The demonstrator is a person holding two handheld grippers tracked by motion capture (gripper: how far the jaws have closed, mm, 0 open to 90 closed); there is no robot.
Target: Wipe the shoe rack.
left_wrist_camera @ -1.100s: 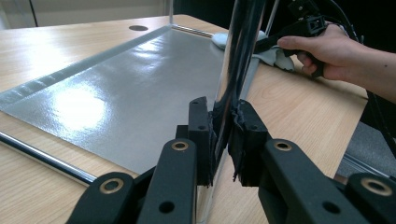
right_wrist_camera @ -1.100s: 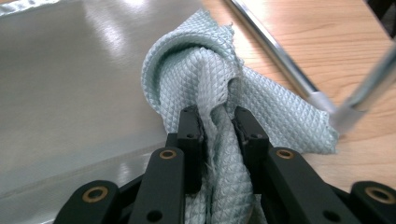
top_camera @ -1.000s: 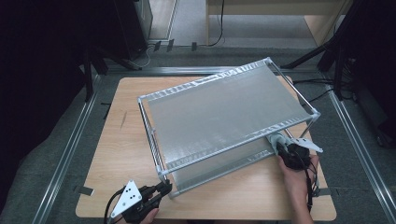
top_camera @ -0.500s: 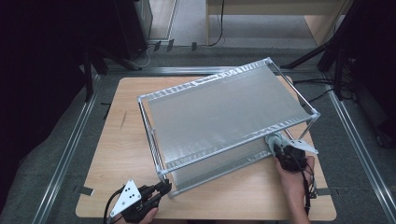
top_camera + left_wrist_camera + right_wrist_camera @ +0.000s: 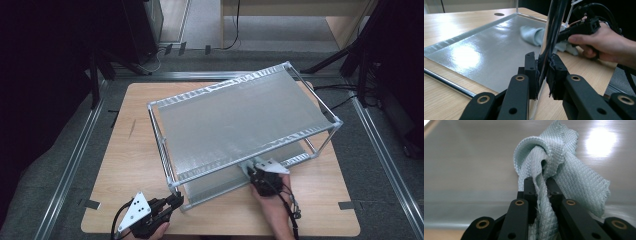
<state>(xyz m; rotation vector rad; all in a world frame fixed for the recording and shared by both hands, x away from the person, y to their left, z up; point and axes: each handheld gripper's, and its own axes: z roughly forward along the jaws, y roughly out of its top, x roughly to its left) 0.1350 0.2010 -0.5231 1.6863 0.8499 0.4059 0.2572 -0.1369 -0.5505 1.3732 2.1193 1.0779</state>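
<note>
A two-tier metal shelf rack (image 5: 240, 120) stands askew on the wooden table (image 5: 125, 150). My left gripper (image 5: 177, 200) is at the rack's near left corner, shut on the chrome corner post (image 5: 551, 30), with both pads (image 5: 531, 72) pressed against it. My right gripper (image 5: 252, 172) reaches under the top shelf at the front of the lower shelf (image 5: 481, 57). It is shut on a light blue waffle-weave cloth (image 5: 564, 162), which bunches past the jaws and lies on the shiny shelf surface (image 5: 469, 165). The left gripper view shows the cloth (image 5: 531, 35) and the hand (image 5: 599, 42) behind the post.
The table's front edge runs just below both hands. Metal floor rails (image 5: 75, 160) flank the table. Dark stands and cables (image 5: 350, 95) sit at the back and right. Bare table lies left of the rack.
My right gripper has slid left along the front of the lower shelf with the cloth, from near the right post toward the middle. The left gripper has stayed on the corner post.
</note>
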